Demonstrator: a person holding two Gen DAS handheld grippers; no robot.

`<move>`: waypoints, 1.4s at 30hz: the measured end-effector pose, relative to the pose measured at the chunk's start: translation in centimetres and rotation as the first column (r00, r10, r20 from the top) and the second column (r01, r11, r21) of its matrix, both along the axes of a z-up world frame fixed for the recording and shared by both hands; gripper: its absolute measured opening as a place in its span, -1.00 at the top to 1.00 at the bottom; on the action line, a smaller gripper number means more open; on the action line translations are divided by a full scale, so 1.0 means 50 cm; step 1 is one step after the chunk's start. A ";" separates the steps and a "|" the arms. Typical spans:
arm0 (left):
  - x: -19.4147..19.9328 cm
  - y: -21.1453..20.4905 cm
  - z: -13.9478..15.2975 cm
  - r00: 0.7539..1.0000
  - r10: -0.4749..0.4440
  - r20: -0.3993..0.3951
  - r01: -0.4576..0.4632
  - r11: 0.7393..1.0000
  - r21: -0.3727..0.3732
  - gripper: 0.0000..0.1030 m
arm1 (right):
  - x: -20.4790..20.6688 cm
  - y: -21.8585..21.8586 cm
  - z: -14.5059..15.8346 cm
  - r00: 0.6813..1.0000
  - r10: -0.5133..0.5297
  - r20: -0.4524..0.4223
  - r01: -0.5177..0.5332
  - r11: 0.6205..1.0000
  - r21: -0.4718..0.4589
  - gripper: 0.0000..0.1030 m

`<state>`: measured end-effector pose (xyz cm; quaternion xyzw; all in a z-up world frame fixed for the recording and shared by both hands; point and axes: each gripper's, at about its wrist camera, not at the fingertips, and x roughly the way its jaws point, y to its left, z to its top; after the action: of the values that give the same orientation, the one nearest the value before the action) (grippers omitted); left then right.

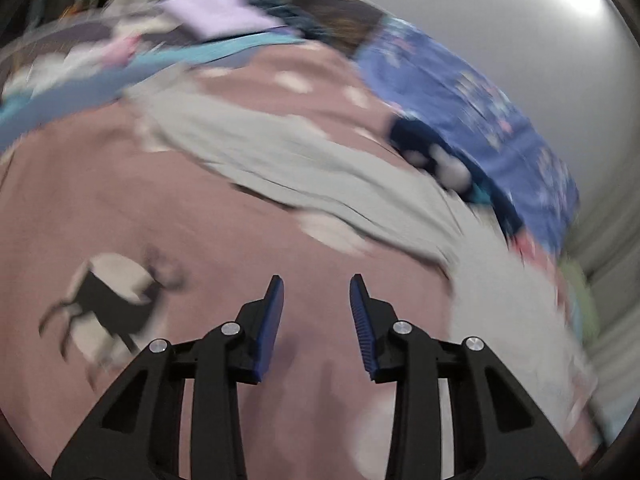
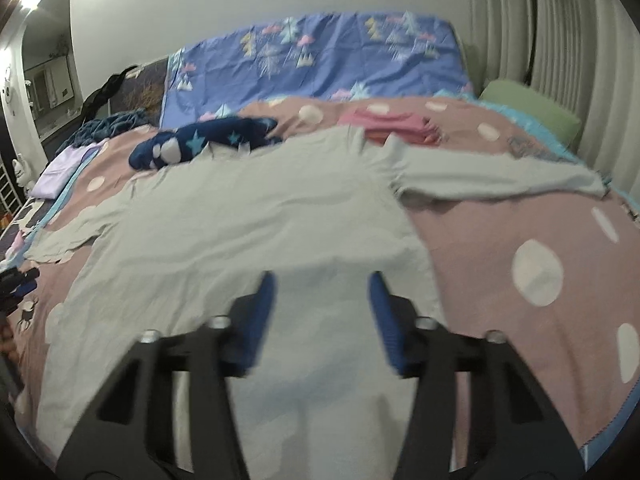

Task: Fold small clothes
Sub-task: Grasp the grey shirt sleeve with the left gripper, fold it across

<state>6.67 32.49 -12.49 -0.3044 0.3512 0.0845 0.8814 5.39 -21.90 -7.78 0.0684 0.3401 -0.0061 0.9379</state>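
A pale grey long-sleeved shirt [image 2: 256, 216] lies spread flat on a pink dotted blanket [image 2: 500, 232], sleeves out to both sides. My right gripper [image 2: 322, 280] is open and empty, just above the shirt's lower hem. In the blurred left wrist view the same shirt [image 1: 280, 160] lies ahead and to the right. My left gripper [image 1: 317, 284] is open and empty over bare blanket [image 1: 160, 200], short of the shirt. The left gripper also shows at the far left edge of the right wrist view [image 2: 16, 280].
A navy star-print garment [image 2: 208, 140] lies beyond the shirt's left shoulder. A folded pink stack [image 2: 388, 124] sits behind the collar. A blue patterned sheet [image 2: 320, 56], a green pillow [image 2: 532, 108] and a lilac folded cloth [image 2: 60, 168] border the bed. A wall and curtain stand at right.
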 end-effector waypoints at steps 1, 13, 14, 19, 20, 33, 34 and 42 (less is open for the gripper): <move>0.012 0.050 -0.013 0.999 0.040 0.006 -0.040 0.996 -0.075 0.30 | 0.004 0.000 -0.005 1.000 0.002 -0.009 -0.002 1.000 0.005 0.10; 0.153 0.291 -0.071 0.935 0.352 -0.031 -0.353 0.934 -0.059 0.27 | 0.045 0.021 -0.029 0.998 -0.025 -0.059 0.022 0.999 -0.044 -0.17; 0.159 0.301 -0.070 0.932 0.363 -0.026 -0.363 0.931 -0.042 0.27 | 0.049 0.020 -0.030 0.998 -0.030 -0.061 0.027 0.999 -0.046 -0.19; 0.190 0.318 -0.055 0.918 0.394 -0.040 -0.393 0.919 0.032 0.58 | 0.071 0.019 -0.042 0.996 -0.037 -0.078 0.034 0.999 -0.041 -0.20; 0.197 0.320 -0.052 0.921 0.387 -0.047 -0.385 0.922 0.040 0.98 | 0.075 0.020 -0.044 0.996 -0.034 -0.082 0.031 0.999 -0.038 -0.20; 0.267 -0.157 0.203 0.938 -0.247 0.244 0.199 0.959 0.204 0.97 | 0.107 0.007 -0.038 0.999 -0.011 -0.043 0.010 1.000 -0.023 -0.20; 0.270 -0.226 0.206 0.915 -0.321 0.246 0.271 0.938 0.215 0.97 | 0.111 0.003 -0.038 0.999 -0.014 -0.044 0.013 1.000 -0.023 -0.20; 0.252 -0.678 0.081 0.686 -0.727 0.019 0.670 0.642 0.373 0.88 | 0.139 -0.073 -0.050 0.996 -0.053 -0.072 0.052 0.999 -0.015 -0.21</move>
<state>19.26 -1.41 -8.44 0.0045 0.3464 -0.2308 0.9092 12.36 -25.55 -10.28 0.0711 0.3720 -0.0355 0.9248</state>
